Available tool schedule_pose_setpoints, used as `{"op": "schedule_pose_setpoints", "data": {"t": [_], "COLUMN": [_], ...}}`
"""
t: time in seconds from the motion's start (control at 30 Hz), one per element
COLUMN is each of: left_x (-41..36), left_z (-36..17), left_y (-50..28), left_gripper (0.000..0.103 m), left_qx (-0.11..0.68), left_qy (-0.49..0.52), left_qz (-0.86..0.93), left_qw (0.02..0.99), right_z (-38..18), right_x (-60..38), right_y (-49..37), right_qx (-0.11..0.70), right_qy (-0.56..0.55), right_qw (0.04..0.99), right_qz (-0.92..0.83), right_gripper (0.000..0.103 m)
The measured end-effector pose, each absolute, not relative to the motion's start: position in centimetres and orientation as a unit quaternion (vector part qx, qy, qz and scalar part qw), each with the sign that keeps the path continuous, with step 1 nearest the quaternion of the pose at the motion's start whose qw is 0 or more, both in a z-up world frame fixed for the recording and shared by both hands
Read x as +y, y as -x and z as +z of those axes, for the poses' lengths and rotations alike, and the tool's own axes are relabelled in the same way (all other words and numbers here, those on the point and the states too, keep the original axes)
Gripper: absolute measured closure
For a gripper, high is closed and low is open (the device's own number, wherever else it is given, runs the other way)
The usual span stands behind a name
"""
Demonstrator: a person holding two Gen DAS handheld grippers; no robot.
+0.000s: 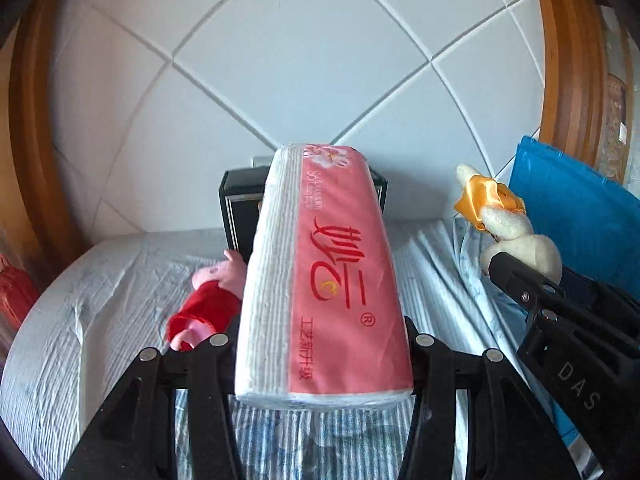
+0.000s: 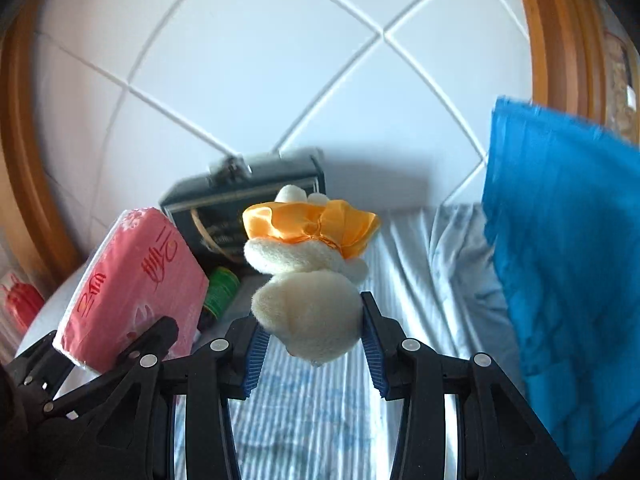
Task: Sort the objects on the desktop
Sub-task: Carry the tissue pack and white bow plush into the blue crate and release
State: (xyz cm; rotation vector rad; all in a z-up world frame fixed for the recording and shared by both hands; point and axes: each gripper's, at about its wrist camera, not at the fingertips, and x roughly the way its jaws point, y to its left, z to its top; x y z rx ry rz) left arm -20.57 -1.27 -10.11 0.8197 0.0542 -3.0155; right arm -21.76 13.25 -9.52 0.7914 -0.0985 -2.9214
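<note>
My left gripper [image 1: 322, 344] is shut on a pink tissue pack [image 1: 324, 276], held up above the bed with its length pointing away from me. The same tissue pack [image 2: 132, 280] shows at the left of the right wrist view. My right gripper [image 2: 310, 332] is shut on a cream plush toy with an orange bow [image 2: 308, 280], its blue pads pressing the toy's body. That plush toy [image 1: 508, 228] and the right gripper [image 1: 516, 280] appear at the right of the left wrist view.
A pink doll in a red dress [image 1: 208, 304] lies on the striped bedsheet [image 1: 100, 320]. A black box [image 2: 240, 208] stands against the white tiled wall, with a green object [image 2: 220, 290] before it. A blue sheet [image 2: 560, 260] leans at the right.
</note>
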Motion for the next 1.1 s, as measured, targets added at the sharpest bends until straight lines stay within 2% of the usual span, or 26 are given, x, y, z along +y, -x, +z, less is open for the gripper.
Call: {"op": "schedule_pose_setpoints", "data": {"t": [0.2,0.63,0.87,1.1], "left_x": [0.7,9.9,17.9,26.8], "left_z": [-5.2,1.5,4.1,4.1], "left_y": [15.7,9.0,8.3,7.2], "left_gripper": [0.056,0.056,0.056,0.056], "left_qx": [0.006,-0.005,-0.028,-0.059], "left_qy": [-0.208,-0.129,-0.125,-0.152], "left_qz": [-0.978,-0.987,-0.978,-0.959], "left_qw": [0.0,-0.098,-0.164,-0.232], "right_z": [-4.0,4.1,6.1,5.2], "right_x": [14.5,22.9,30.4,38.4], "right_y": [15.9,5.5,1.9,-0.5], "right_qx": [-0.029,-0.024,-0.031,-0.039], "right_qy": [-0.196,-0.078,-0.057,-0.074], "right_qw": [0.041,-0.085,-0.165,-0.245], "right_qz": [-0.979,-0.993,-0.984,-0.966], "right_gripper": [0.061,0.061,0.06,0.06]}}
